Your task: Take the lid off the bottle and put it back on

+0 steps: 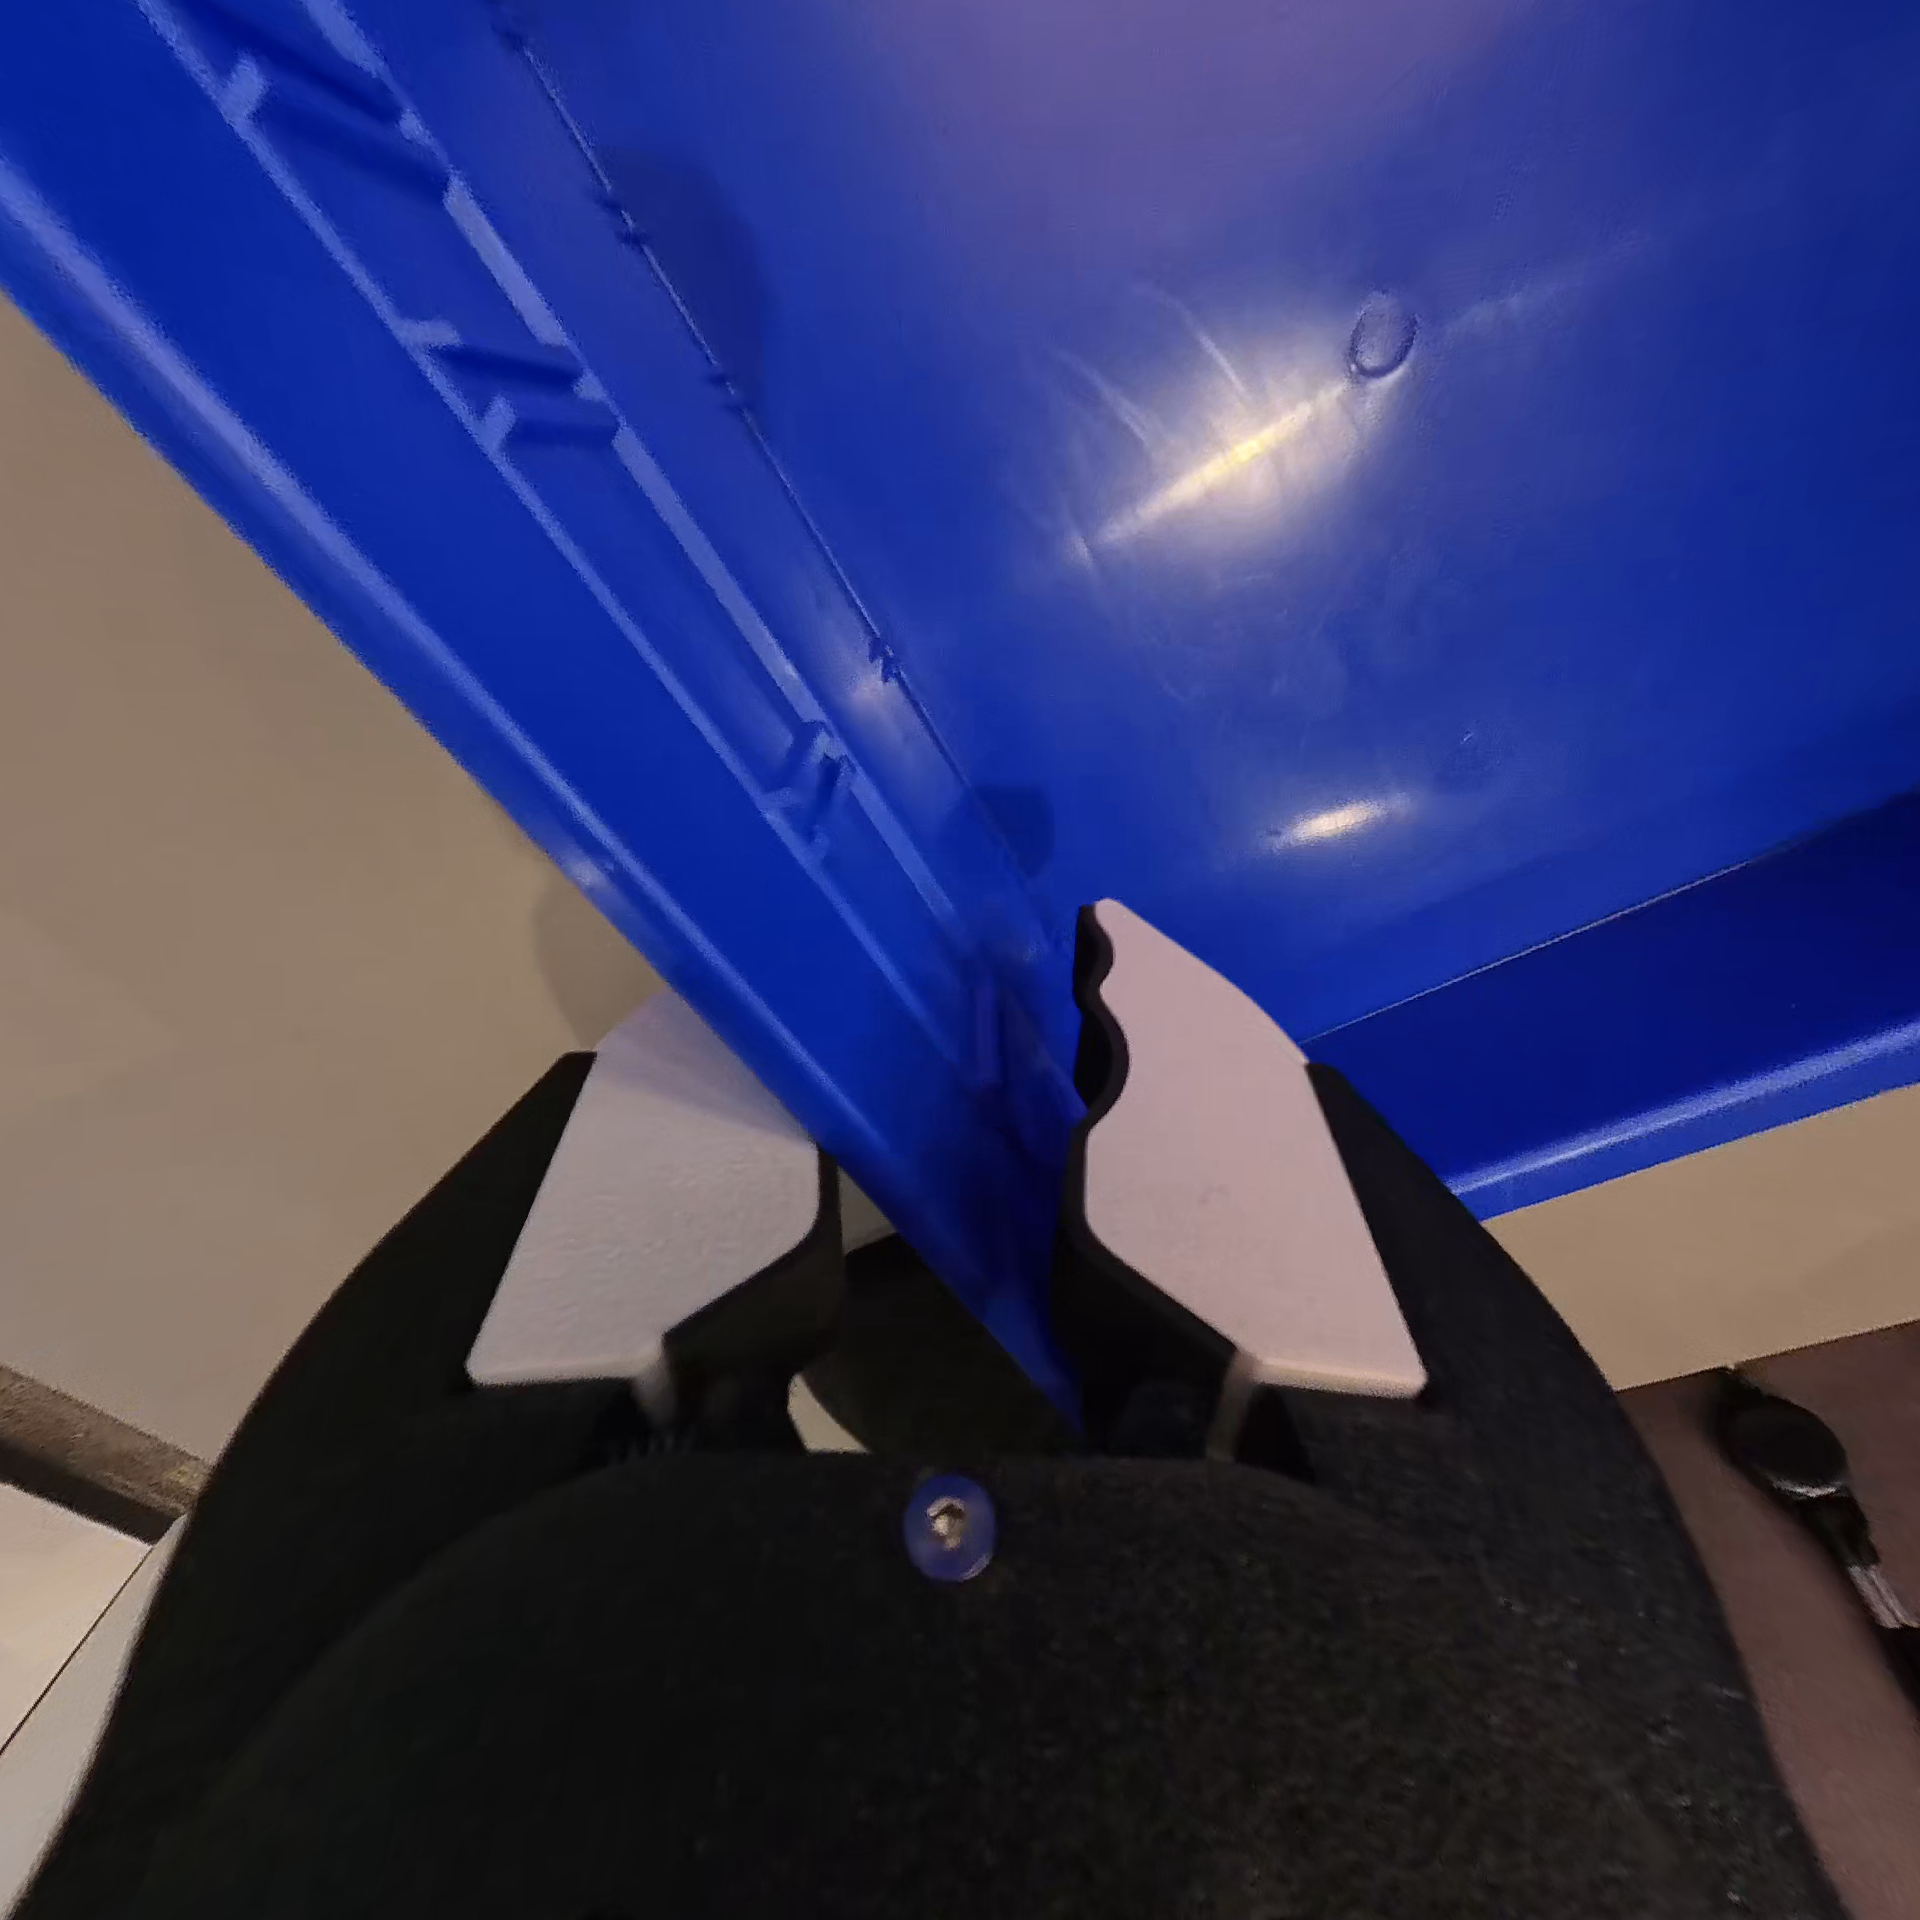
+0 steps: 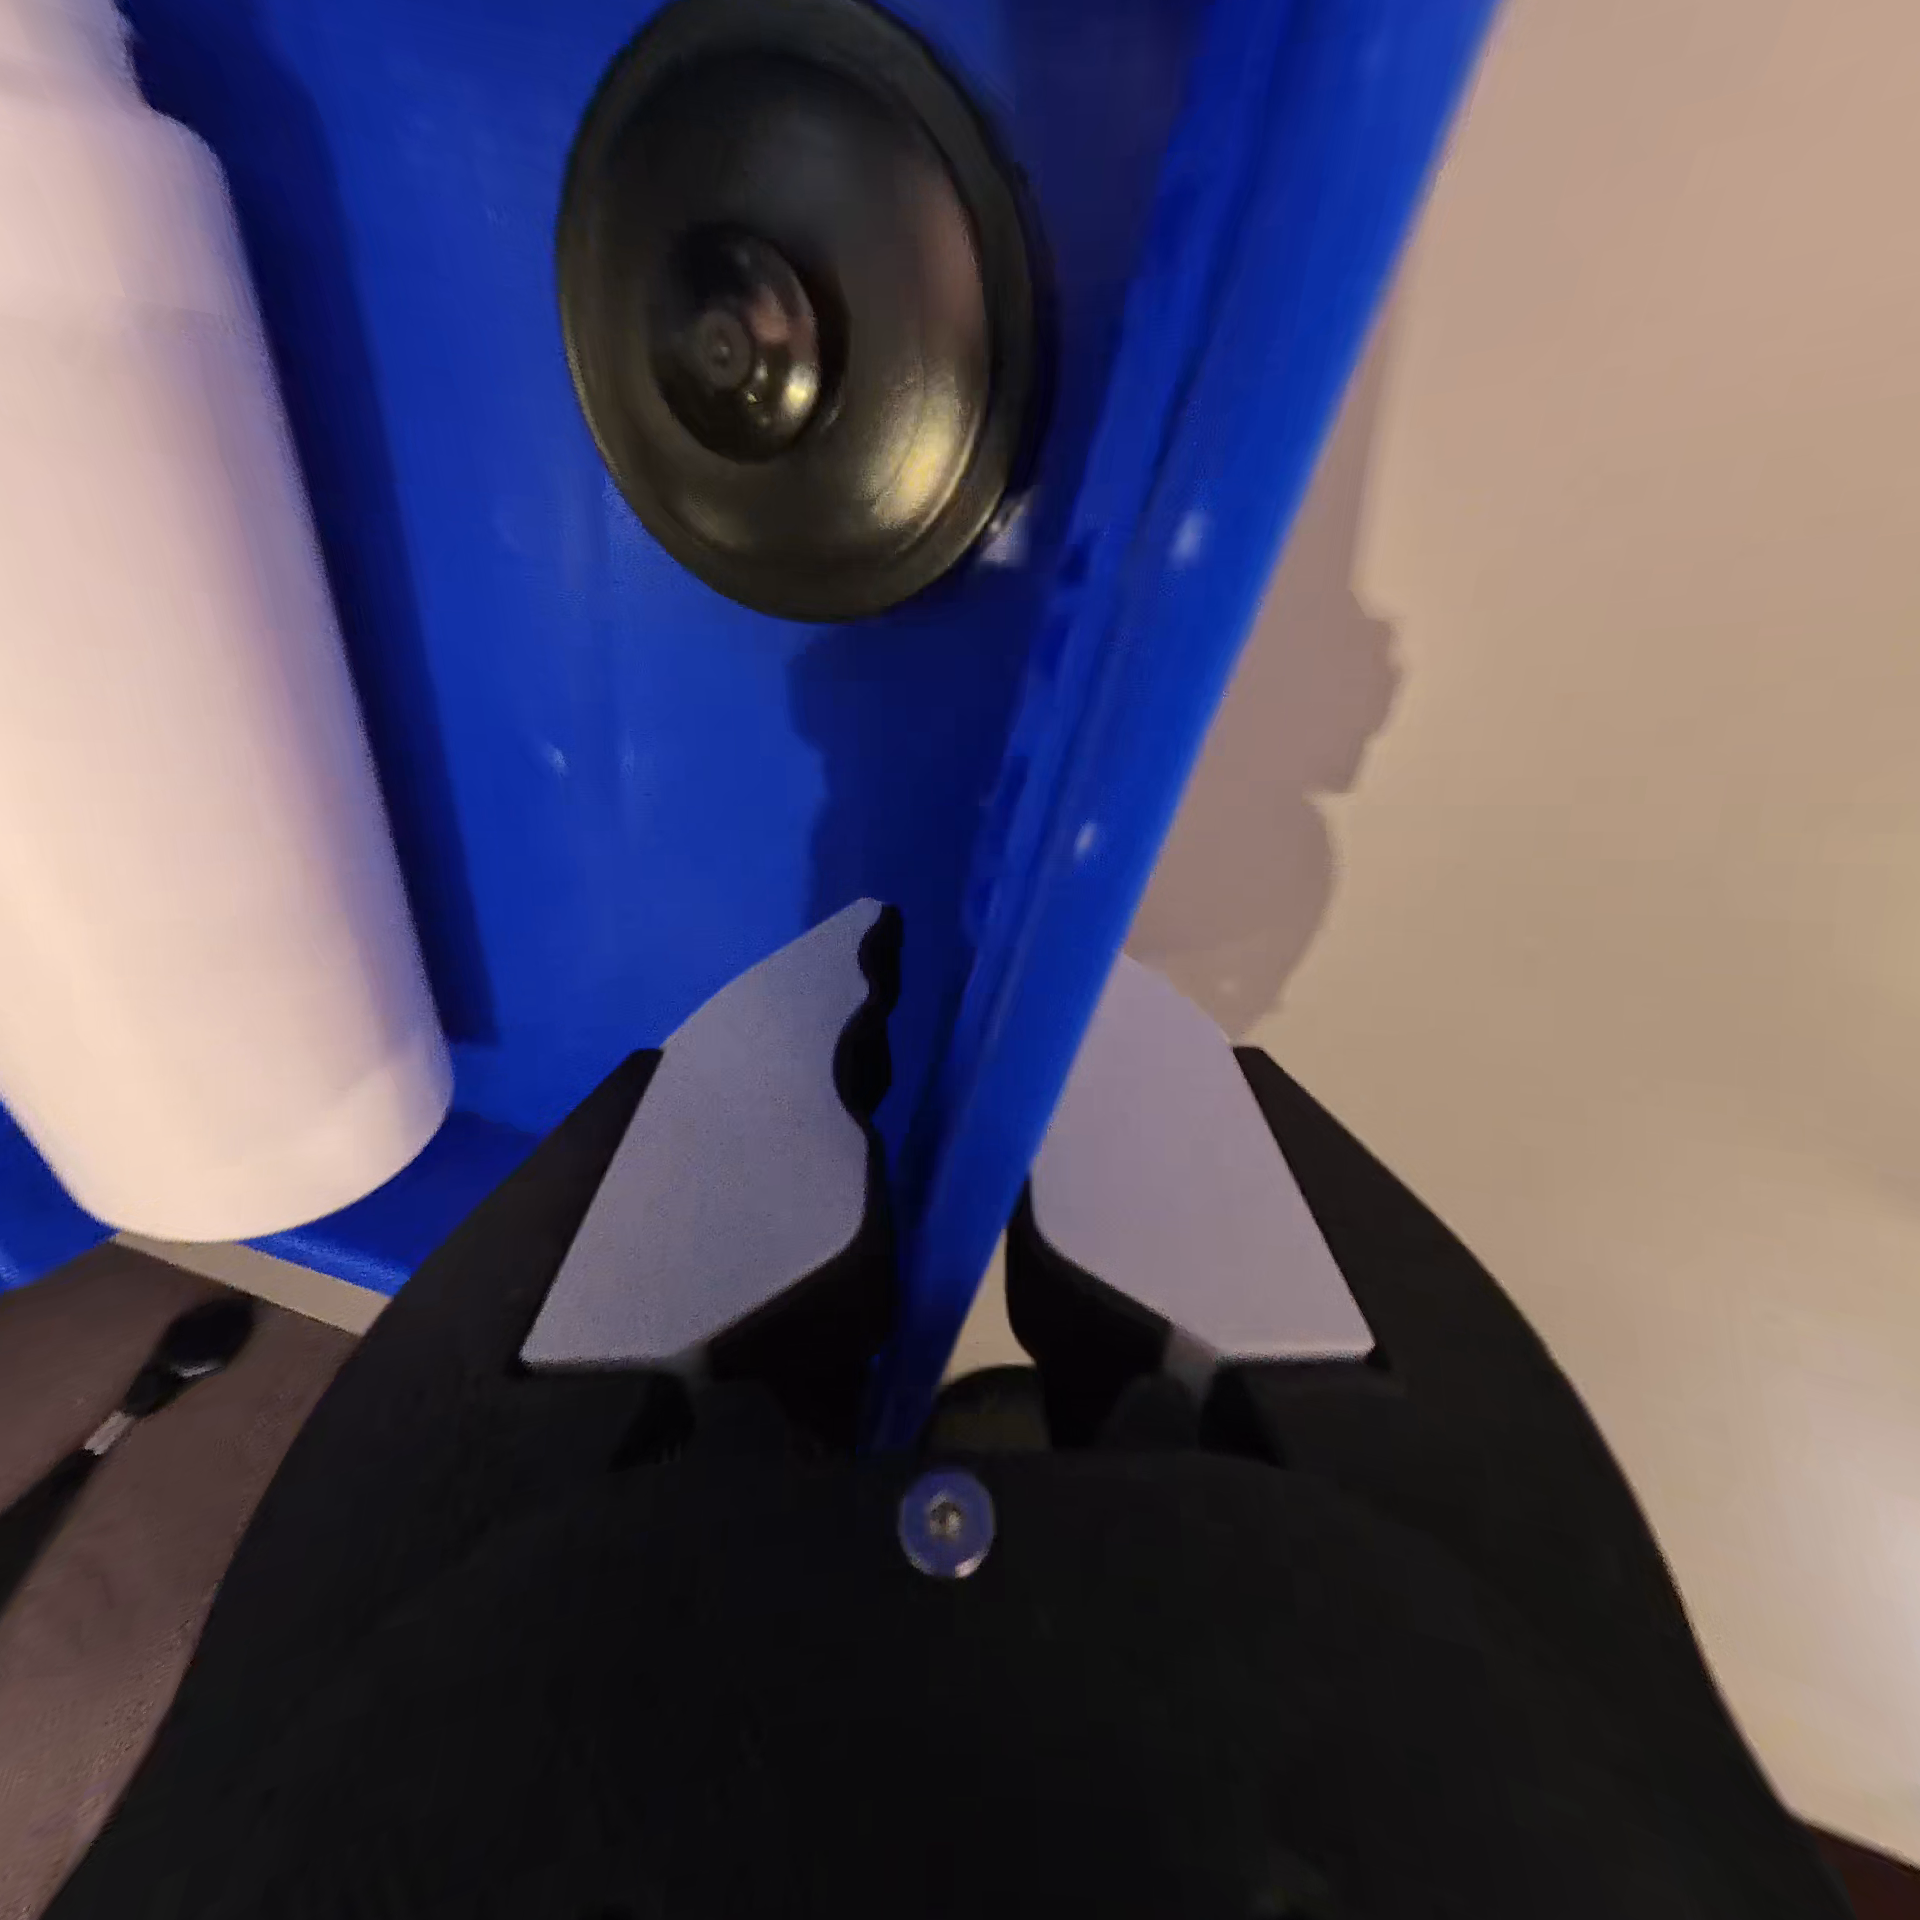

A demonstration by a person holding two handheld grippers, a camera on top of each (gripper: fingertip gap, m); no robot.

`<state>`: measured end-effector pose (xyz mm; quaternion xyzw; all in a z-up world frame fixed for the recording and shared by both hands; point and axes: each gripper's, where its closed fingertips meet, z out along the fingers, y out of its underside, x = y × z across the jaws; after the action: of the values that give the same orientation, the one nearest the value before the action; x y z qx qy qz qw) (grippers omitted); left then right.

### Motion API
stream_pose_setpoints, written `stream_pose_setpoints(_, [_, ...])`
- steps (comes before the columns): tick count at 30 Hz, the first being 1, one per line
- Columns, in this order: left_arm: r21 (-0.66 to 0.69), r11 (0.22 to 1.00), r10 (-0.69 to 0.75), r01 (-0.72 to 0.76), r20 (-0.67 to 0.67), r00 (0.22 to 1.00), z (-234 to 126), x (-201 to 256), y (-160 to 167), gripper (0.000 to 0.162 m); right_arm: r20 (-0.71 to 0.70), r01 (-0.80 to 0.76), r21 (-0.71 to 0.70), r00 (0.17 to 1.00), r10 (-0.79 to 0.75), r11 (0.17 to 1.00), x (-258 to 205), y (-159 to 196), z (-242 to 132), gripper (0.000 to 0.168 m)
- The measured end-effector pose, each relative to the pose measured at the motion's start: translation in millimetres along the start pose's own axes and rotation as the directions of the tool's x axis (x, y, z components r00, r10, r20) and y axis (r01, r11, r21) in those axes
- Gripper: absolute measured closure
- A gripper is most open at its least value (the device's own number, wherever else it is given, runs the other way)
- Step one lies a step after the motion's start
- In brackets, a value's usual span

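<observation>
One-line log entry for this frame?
left gripper: shut on blue plastic bin wall | right gripper: shut on opposite wall | inside bin: white cylindrical bottle lying down, round black lid off

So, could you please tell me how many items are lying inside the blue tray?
2: a white bottle lies along the blue tray's left side, and a black lid rests beside its right wall. The left wrist view shows only bare floor, though more may be hidden.

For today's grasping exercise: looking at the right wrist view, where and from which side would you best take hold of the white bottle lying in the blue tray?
Grip the white bottle across its straight cylindrical body, coming from above. It lies on its side in the blue tray, so the round flanks are open to the fingers. First free the right gripper, now clamped on the tray's wall.
</observation>
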<state>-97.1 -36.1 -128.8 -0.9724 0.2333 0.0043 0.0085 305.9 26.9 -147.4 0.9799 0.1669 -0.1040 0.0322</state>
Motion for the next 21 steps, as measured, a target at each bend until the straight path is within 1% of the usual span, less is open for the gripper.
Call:
stream_pose_setpoints(4, [0.028, 1.000, 0.010, -0.010, -0.020, 1.000, -0.2, 10.3, -9.6, 0.115, -0.117, -0.009, -0.069, 0.993, 0.001, 0.998, 17.7, -1.3, -2.7, 0.144])
stream_pose_setpoints(6, [0.049, 0.999, 0.019, -0.017, -0.036, 0.999, -0.3, 14.5, -14.6, 0.115, -0.133, -0.021, -0.091, 0.991, 0.009, 0.996, 22.3, -0.5, -4.1, 0.145])
stream_pose_setpoints(7, [0.062, 0.998, 0.020, -0.017, -0.045, 0.999, -0.3, 16.7, -17.1, 0.115, -0.124, -0.019, -0.100, 0.992, 0.006, 0.995, 22.7, -0.1, -4.3, 0.146])
stream_pose_setpoints(9, [0.086, 0.996, 0.036, -0.031, -0.055, 0.998, -0.7, 20.3, -22.2, 0.114, -0.057, -0.023, -0.108, 0.998, 0.017, 0.994, 20.4, 0.2, -4.3, 0.159])
stream_pose_setpoints(10, [0.092, 0.995, 0.044, -0.038, -0.058, 0.997, -1.0, 20.2, -23.4, 0.112, -0.029, -0.032, -0.110, 0.999, 0.029, 0.993, 21.5, 0.6, -4.6, 0.161])
stream_pose_setpoints(13, [0.125, 0.990, 0.074, -0.061, -0.105, 0.992, -3.8, 23.3, -28.4, 0.108, -0.023, -0.008, -0.132, 1.000, 0.005, 0.991, 30.5, 4.8, -6.6, 0.161])
stream_pose_setpoints(15, [0.160, 0.985, 0.088, -0.068, -0.121, 0.989, -9.2, 23.8, -32.2, 0.109, -0.016, -0.015, -0.147, 1.000, 0.013, 0.989, 37.0, 8.2, -7.8, 0.161])
stream_pose_setpoints(17, [0.217, 0.972, 0.121, -0.087, -0.149, 0.981, -20.5, 26.8, -35.6, 0.109, -0.008, -0.018, -0.163, 1.000, 0.017, 0.986, 44.0, 12.3, -9.3, 0.161])
stream_pose_setpoints(18, [0.244, 0.966, 0.131, -0.089, -0.160, 0.978, -27.3, 27.2, -36.4, 0.103, -0.014, -0.023, -0.171, 1.000, 0.021, 0.985, 48.8, 14.4, -10.3, 0.161])
stream_pose_setpoints(21, [0.320, 0.944, 0.143, -0.083, -0.169, 0.975, -52.1, 20.9, -32.9, 0.098, -0.010, -0.022, -0.182, 1.000, 0.021, 0.983, 61.2, 20.7, -13.4, 0.161])
